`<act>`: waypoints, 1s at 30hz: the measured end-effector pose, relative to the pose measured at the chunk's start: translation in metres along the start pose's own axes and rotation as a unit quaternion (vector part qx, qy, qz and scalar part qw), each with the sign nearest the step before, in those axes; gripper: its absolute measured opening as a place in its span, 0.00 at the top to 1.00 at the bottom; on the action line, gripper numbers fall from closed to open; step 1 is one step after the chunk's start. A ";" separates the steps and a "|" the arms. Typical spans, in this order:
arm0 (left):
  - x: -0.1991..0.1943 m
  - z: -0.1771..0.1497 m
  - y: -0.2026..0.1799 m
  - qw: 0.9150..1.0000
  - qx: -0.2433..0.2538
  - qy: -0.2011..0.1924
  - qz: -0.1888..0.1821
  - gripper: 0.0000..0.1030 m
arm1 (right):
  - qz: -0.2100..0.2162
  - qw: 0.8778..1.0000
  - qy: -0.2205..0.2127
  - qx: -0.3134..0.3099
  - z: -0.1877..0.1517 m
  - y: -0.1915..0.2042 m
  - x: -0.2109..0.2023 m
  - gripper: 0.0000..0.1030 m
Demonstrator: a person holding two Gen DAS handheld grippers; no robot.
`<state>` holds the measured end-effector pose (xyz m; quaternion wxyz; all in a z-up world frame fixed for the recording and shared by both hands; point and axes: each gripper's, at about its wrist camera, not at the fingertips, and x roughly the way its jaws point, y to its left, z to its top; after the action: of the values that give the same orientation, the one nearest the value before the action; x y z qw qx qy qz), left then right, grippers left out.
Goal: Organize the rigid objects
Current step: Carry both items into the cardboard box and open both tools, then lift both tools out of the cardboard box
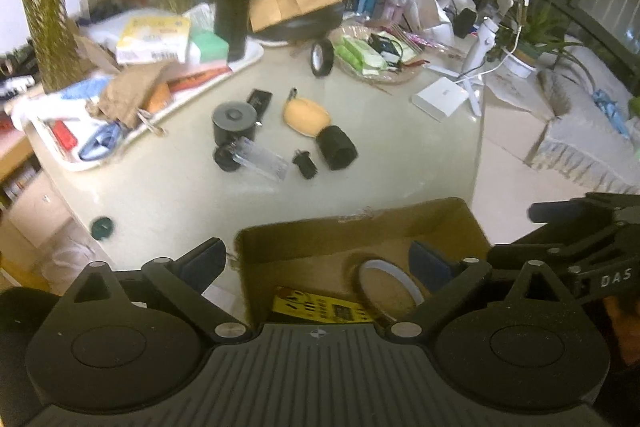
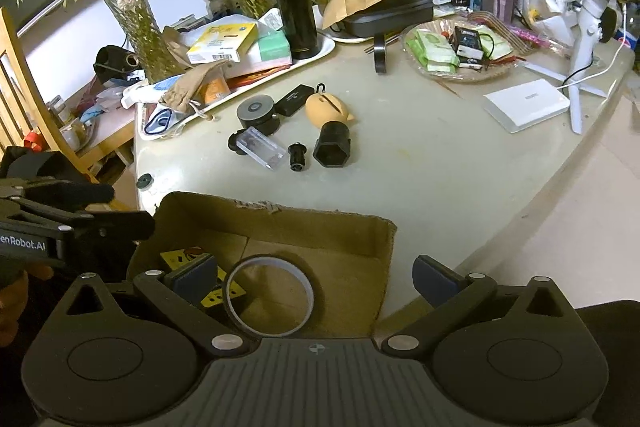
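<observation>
Left wrist view: the left gripper (image 1: pixel 318 261) hangs wide and empty over the box (image 1: pixel 304 231) at six o'clock, tape ring (image 1: pixel 390 287) and yellow card (image 1: pixel 320 307) inside. At twelve o'clock on the table (image 1: pixel 400 155) lie a round tin (image 1: pixel 234 123), clear case (image 1: pixel 262 159) and hex socket (image 1: pixel 336 149).

Right wrist view: the right gripper (image 2: pixel 316 277) is spread wide, holding nothing, above the box's right half. The piggy bank (image 2: pixel 326 109) sits at twelve, just behind the socket.

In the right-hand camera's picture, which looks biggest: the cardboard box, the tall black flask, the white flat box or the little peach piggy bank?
1. Cardboard box, though it is nearest the camera, which inflates it.
2. Tall black flask.
3. White flat box, close to the flask in area, so that order is unsure.
4. Peach piggy bank.
</observation>
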<state>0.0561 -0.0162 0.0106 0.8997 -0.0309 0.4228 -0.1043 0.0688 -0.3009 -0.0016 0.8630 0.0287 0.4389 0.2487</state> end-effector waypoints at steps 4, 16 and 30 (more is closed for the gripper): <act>-0.004 -0.005 0.004 1.000 0.007 -0.006 0.010 0.03 | -0.002 1.000 -0.001 -0.002 -0.008 -0.004 -0.001 0.00; -0.010 -0.036 0.027 0.997 -0.010 -0.048 0.055 0.03 | -0.039 0.999 -0.032 -0.016 -0.027 -0.010 -0.004 0.00; -0.026 -0.040 0.032 0.996 -0.013 -0.088 0.028 0.03 | -0.046 0.997 -0.057 -0.015 -0.020 0.006 -0.022 0.00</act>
<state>0.0149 0.0224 0.0001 0.9355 -0.0399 0.3439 -0.0702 0.0408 -0.3089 0.0041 0.8974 0.0101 0.3861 0.2133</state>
